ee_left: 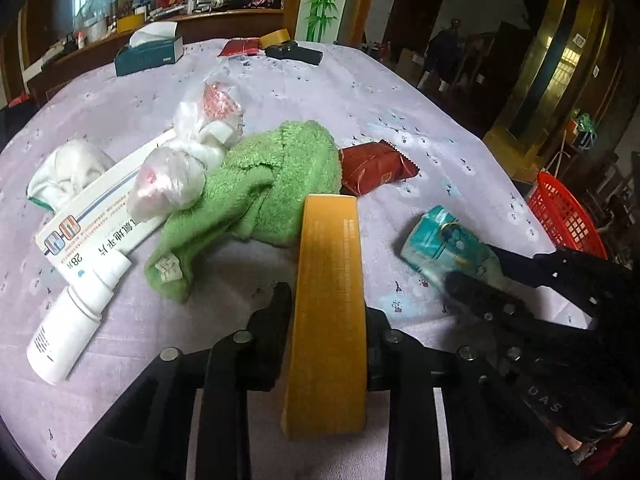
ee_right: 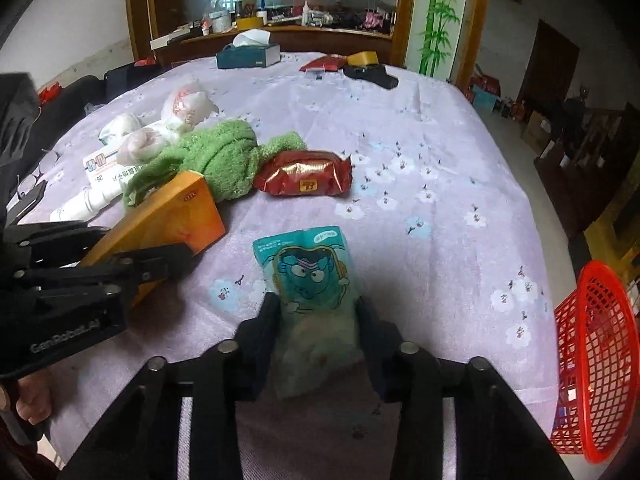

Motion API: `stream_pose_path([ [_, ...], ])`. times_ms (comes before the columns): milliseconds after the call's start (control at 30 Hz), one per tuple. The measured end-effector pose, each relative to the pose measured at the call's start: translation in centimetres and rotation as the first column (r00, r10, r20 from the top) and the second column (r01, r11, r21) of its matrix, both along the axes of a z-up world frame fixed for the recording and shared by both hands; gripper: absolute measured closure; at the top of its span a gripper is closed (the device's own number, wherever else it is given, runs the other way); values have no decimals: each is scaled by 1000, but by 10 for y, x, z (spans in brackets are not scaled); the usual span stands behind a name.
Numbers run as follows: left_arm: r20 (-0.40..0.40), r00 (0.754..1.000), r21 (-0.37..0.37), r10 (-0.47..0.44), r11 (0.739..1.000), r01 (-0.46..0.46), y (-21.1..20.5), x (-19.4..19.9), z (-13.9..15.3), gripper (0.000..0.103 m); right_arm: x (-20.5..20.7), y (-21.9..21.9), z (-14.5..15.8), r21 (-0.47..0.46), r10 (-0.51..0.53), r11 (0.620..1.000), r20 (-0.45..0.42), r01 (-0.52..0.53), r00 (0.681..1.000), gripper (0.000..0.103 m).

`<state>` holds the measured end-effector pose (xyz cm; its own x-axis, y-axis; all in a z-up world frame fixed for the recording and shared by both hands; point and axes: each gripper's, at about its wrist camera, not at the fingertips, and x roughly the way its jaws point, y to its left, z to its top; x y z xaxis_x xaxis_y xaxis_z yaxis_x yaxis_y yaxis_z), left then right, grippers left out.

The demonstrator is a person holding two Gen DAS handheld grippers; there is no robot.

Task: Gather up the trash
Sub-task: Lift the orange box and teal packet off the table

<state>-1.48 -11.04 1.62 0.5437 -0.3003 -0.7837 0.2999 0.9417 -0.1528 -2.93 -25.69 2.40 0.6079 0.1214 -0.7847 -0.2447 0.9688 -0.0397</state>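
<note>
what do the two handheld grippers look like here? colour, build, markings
Both are matte black. The left gripper has flat linkage bars with silver pivot pins and white "GenRobot.AI" lettering on its body. The right gripper has the same bars and screws, with partial white lettering. No cables in view.

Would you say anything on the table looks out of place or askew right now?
Yes: the green towel lies crumpled in a heap, overlapping the white medicine box, with a knotted plastic bag on top. The white bottle lies on its side. The red basket at the table edge appears tipped over.
</note>
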Motion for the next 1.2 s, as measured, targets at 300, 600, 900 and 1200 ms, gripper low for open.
stream_pose_path([
  [300, 150, 983, -72, 103, 993, -93, 21, -24, 20, 81, -22, -18, 19, 137, -118, 985, 124, 101, 985, 72],
  [600, 214, 958, -84, 190, 981, -175, 29, -38, 29, 81, -27, -27, 22, 232, -169, 964, 142, 133, 975, 71],
  [900, 233, 954, -68, 189, 982, -178, 27, -43, 28, 81, -27, -28, 22, 253, -158, 960, 144, 118, 977, 71],
  [1200, 221, 954, -65, 203, 979, -193, 28, -40, 27, 81, -27, -32, 21, 269, -151, 957, 151, 106, 977, 71],
])
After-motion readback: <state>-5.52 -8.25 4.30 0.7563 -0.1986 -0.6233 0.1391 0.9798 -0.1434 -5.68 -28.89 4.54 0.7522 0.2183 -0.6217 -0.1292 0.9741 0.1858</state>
